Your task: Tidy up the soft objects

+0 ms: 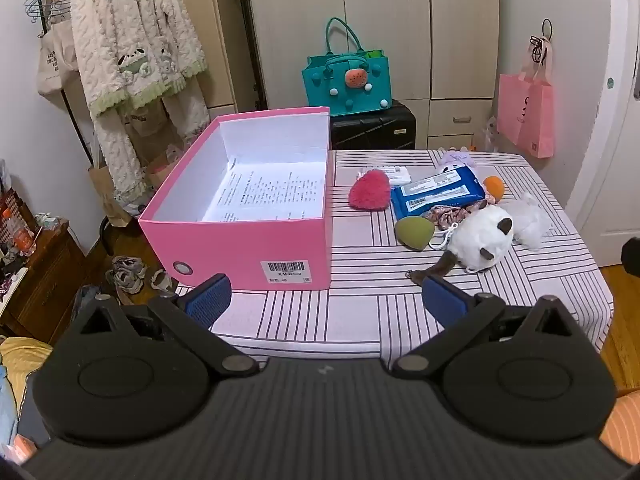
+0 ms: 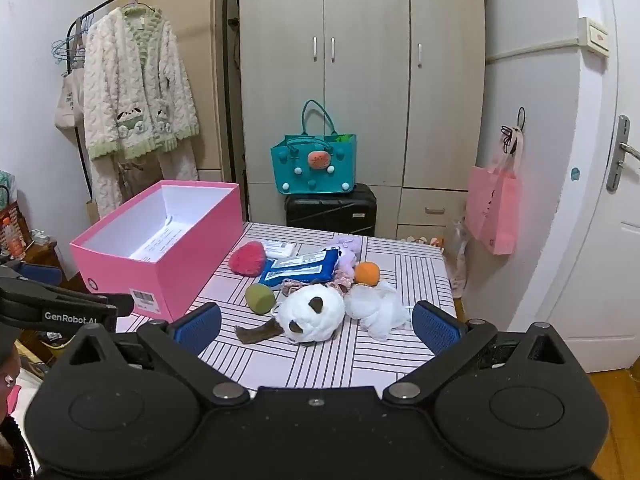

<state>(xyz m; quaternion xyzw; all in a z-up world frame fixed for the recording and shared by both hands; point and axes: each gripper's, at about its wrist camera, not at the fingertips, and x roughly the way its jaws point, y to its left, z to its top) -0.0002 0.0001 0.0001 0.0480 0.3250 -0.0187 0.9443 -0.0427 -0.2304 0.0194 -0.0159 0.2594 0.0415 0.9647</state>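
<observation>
- One pink box (image 1: 240, 240)
- One white plush cat (image 1: 482, 242)
- One blue packet (image 1: 436, 196)
- Three sponges: red (image 1: 369, 195), green (image 1: 414, 233), orange (image 1: 494, 186)
- One white fluffy toy (image 2: 378, 308)

My left wrist camera looks forward and down along its fingers (image 1: 444, 300) from the near edge of the table (image 1: 320, 320), close to the pink box (image 1: 240, 248), which sits straight ahead. My right wrist camera sits further right and a bit further back, tilted down less, so more of the wardrobe (image 2: 360, 80) shows. Both views share the table, the box, the toy pile (image 2: 316, 304) and the teal bag (image 1: 346, 80) behind; the right view also catches the left gripper (image 2: 60, 308) at its left edge
</observation>
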